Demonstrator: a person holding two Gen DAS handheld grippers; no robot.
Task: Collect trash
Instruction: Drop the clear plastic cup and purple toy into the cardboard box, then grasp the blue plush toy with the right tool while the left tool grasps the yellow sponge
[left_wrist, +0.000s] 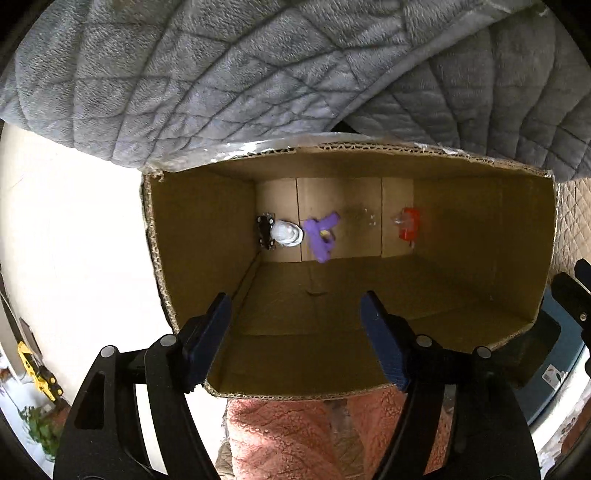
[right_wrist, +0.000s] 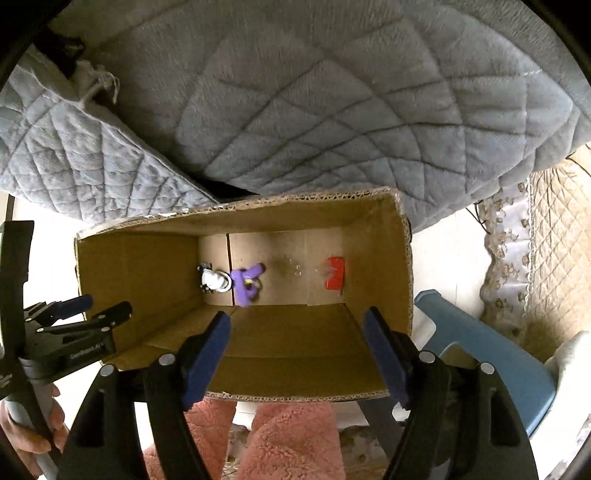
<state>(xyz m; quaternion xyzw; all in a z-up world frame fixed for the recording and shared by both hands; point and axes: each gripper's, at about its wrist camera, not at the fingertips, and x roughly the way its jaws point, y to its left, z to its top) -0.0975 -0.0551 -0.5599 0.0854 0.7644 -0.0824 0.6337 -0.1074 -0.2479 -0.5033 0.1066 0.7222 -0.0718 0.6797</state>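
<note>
Cardboard box (left_wrist: 480, 236) holds the collected trash on its floor: a purple piece (left_wrist: 322, 233), a white wad (left_wrist: 288, 232) toward the left wall, a red piece (left_wrist: 408, 228) toward the right. Left gripper (left_wrist: 295, 339) and right gripper (right_wrist: 297, 352) hover spread wide and empty above the near rim; dipping carelessly could snag that edge and tip the box.

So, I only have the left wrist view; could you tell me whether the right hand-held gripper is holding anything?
Observer: No, the right hand-held gripper is open and empty, over the brown cardboard box.
Operator: Thank you. What stands to the box's right?
Observer: A blue plastic stool, close beside its wall.
Operator: And what is holding the gripper on my side?
Observer: A bare hand grips the handle of the left hand-held gripper.
</note>
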